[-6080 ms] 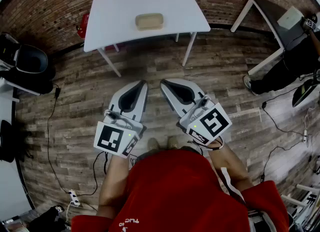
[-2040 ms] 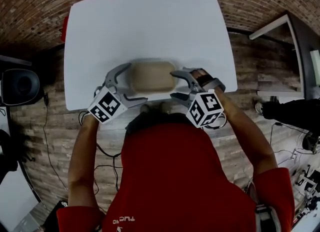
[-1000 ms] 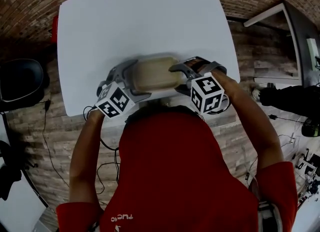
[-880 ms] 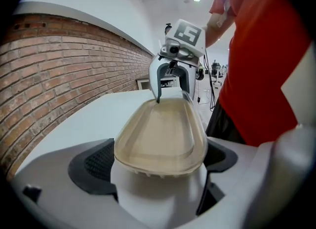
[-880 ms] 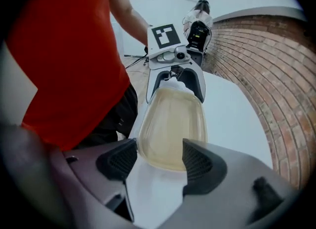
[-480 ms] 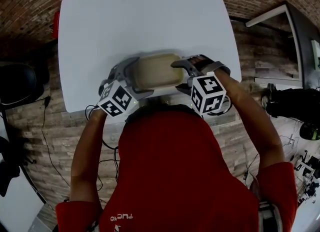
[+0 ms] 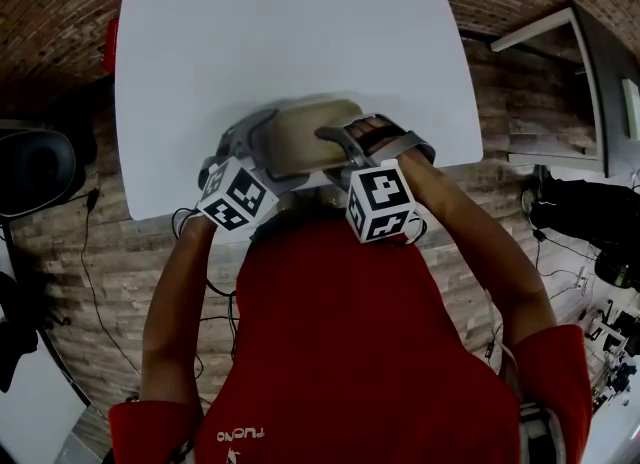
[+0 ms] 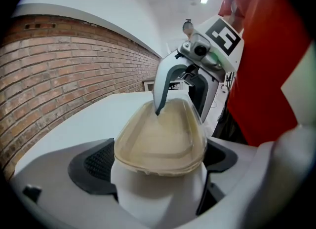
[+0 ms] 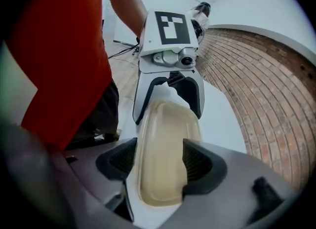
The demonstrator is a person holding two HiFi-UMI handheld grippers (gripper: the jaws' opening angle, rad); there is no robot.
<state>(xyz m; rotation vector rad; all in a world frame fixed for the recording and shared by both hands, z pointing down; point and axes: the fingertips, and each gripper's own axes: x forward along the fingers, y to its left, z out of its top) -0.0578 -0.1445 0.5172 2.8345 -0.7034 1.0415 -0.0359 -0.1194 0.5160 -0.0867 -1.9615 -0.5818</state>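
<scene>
A big white table (image 7: pixel 300 32) fills the top of the head view. A brown brick wall (image 8: pixel 59 60) runs along its far side. A person in a red shirt (image 7: pixel 340 352) stands at the near edge of the table and leans over it.

A tan plastic tray with rounded corners (image 7: pixel 300 137) sits at the near edge of the table, right in front of the person. No view shows if it rests on the table top or hangs just above it.

The left gripper (image 7: pixel 272 149) has the left end of the tray. In the left gripper view, the tray's end sits between the two black pads (image 8: pixel 96 161), and the jaws are squeezed onto it. The right gripper (image 7: pixel 335 152) has the right end. In the right gripper view, its black pads (image 9: pixel 200 161) press on both long sides of the tray, so those jaws are clamped on it too. The two grippers face each other across the tray.

This looks like the holding step, with both ends of the tray gripped. Any move from here would need both grippers to go together, at the same height, with the squeeze firm. If one end went faster or higher, the tray could tip or slip out.
</scene>
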